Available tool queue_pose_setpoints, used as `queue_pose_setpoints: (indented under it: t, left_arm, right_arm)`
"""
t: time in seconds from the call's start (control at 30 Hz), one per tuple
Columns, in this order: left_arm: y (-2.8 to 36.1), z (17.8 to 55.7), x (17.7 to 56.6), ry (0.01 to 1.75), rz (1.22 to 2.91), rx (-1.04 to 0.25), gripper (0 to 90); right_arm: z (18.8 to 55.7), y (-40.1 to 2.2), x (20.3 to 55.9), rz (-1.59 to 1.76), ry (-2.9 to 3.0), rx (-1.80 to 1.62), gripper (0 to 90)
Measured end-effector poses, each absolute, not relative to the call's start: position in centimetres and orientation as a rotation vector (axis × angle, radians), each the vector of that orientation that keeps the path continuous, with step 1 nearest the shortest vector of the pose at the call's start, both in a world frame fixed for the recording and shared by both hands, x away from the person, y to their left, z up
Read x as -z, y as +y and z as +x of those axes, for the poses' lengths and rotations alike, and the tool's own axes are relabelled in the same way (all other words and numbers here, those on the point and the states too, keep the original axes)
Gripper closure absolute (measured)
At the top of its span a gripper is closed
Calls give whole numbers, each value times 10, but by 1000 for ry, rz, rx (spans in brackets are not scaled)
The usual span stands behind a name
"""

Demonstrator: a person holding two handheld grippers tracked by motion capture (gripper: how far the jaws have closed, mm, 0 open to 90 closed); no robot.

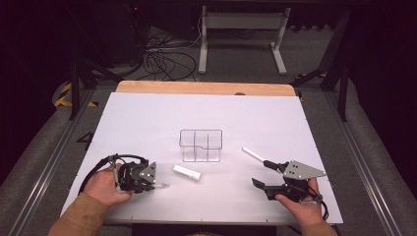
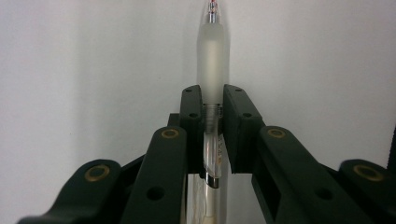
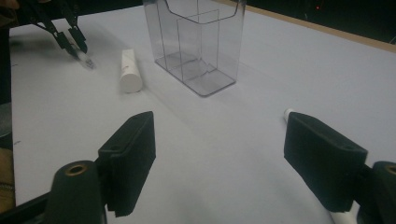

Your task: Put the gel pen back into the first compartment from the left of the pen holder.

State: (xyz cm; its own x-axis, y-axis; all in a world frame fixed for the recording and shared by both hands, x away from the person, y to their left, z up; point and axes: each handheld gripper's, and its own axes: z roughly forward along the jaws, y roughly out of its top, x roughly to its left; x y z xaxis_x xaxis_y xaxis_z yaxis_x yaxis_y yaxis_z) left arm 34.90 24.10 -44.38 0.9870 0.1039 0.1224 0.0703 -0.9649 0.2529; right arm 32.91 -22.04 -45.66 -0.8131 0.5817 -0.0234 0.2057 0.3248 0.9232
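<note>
— While the left gripper [image 2: 212,100] clamps it, how does the pen [image 2: 212,51] look?
— Frosted, clear-barrelled (tip beyond the jaws), its length running straight ahead between them.

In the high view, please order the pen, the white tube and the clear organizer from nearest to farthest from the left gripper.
1. Pen: clamped in the left gripper.
2. White tube: lying to its right.
3. Clear organizer: beyond the tube, at mid-table.
</note>
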Motion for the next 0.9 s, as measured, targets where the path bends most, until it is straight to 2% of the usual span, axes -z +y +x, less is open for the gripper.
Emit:
queue_pose_setpoints:
  t: [0.43,0.9]
  left_arm:
    - [247,339,413,148,2717,-234,792]
    - [247,336,397,147,2645,-250,792]
  right_arm:
    - [329,-220,456,699,2241,-1488,260]
    - [329,-220,456,701,2244,-1483,260]
